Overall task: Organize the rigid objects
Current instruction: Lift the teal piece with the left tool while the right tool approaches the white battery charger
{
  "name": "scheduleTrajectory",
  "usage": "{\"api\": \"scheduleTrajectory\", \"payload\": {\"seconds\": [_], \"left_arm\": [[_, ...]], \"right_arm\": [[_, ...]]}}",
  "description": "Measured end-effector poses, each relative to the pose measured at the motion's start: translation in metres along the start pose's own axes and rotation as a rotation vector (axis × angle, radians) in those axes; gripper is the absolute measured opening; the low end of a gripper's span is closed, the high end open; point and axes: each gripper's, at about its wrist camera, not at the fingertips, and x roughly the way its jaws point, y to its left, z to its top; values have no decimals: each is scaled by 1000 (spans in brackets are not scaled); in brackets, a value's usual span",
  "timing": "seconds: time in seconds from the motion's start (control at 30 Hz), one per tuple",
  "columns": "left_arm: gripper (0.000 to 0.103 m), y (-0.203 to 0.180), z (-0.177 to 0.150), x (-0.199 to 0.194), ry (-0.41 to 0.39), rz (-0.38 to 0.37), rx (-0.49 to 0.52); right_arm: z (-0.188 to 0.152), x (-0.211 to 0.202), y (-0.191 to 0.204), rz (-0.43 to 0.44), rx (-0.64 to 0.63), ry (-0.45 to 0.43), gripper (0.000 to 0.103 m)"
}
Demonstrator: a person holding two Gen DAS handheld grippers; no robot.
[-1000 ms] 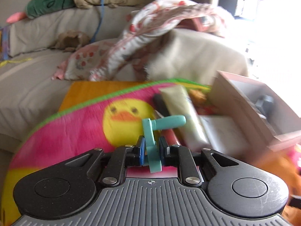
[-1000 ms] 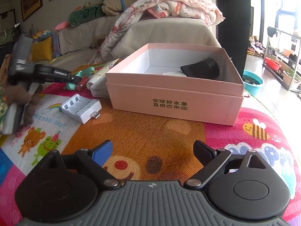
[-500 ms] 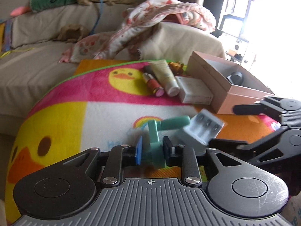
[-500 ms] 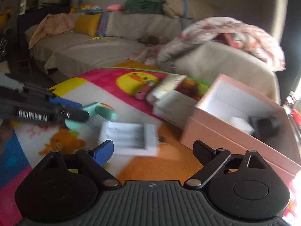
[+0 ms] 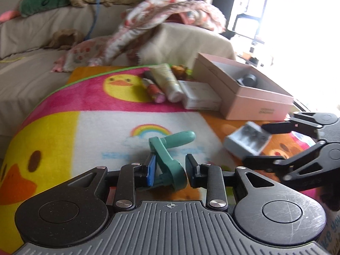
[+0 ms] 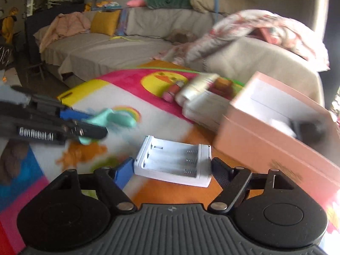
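Teal crank handle [image 5: 170, 161] is seen between the fingers of the left gripper [image 5: 170, 173], resting on the cartoon play mat [image 5: 63, 127]. The jaws are spread a little wider than the part: the blue pad [image 5: 151, 171] lies against its left side, while a narrow gap is seen at the black pad on the other side. The grip of the handle points toward 2 o'clock.

At 3 o'clock in the left wrist view, a white battery charger [image 6: 173, 162] is framed by the right gripper [image 6: 173, 171], whose fingers are spread at either end of it; contact cannot be judged.

At 1 o'clock, a pink box [image 5: 250, 91] is set open on the mat, with a dark object inside. Just beside it at 12 o'clock, a white carton [image 5: 199, 94], a cream tube [image 5: 167, 80] and a red bottle [image 5: 154, 90] are lined up.
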Motion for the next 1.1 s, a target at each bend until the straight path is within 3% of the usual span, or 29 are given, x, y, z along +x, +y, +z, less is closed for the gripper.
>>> {"api": "scheduleTrajectory", "payload": {"seconds": [0.2,0.3,0.37,0.4,0.57,0.87,1.1], "left_arm": [[33,-42,-2,9,50,-78,146],[37,-67,-7,11,75,-82,250],[52,-79,-9,11,90,-89,286],[55,-83,-10,12,97,-96,293],[69,-95,-9,14,133,-116,280],[72,-104,-7,12,155,0,304],[73,-90,1,11,192,11,151]], "right_arm": [[-39,-42,-27,-150,50,-18,79],[-51,-52,-43,-164,141,11,80],[-60,-55,-51,-160,205,27,85],[-63,-56,-52,-160,227,29,85],[-72,-67,-54,-190,259,11,90],[-82,-70,-54,-193,292,45,97],[-82,-68,-54,-193,301,50,99]]}}
